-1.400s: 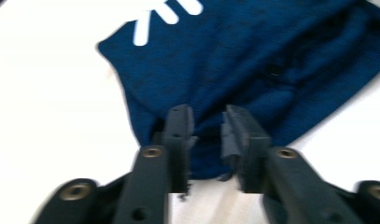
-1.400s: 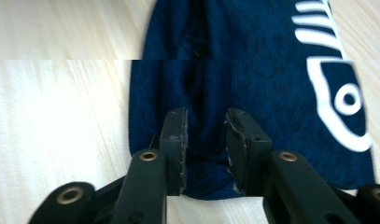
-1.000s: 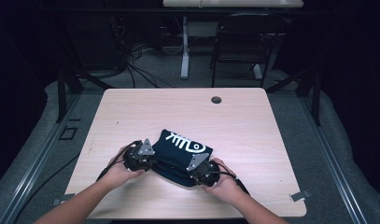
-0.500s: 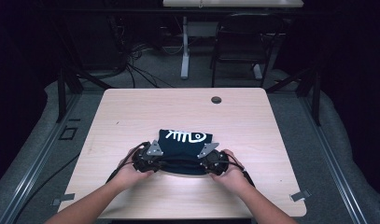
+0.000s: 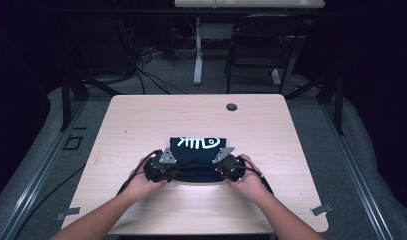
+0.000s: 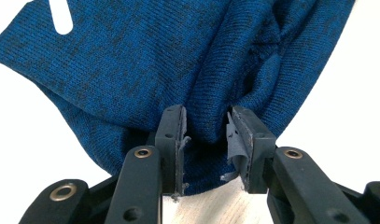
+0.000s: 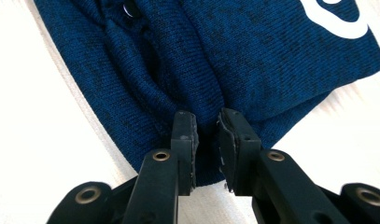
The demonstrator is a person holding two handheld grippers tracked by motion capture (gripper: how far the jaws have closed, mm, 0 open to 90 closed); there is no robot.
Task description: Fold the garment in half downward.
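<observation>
Shirt [image 5: 198, 154] pinched at near edge by left hand-held gripper [image 6: 206, 140] and right hand-held gripper [image 7: 206, 140]; thin bite, could slip out, undoing fold.

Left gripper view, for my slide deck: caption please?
Left gripper jaws pinching a fold of blue knit garment above the table.
</observation>
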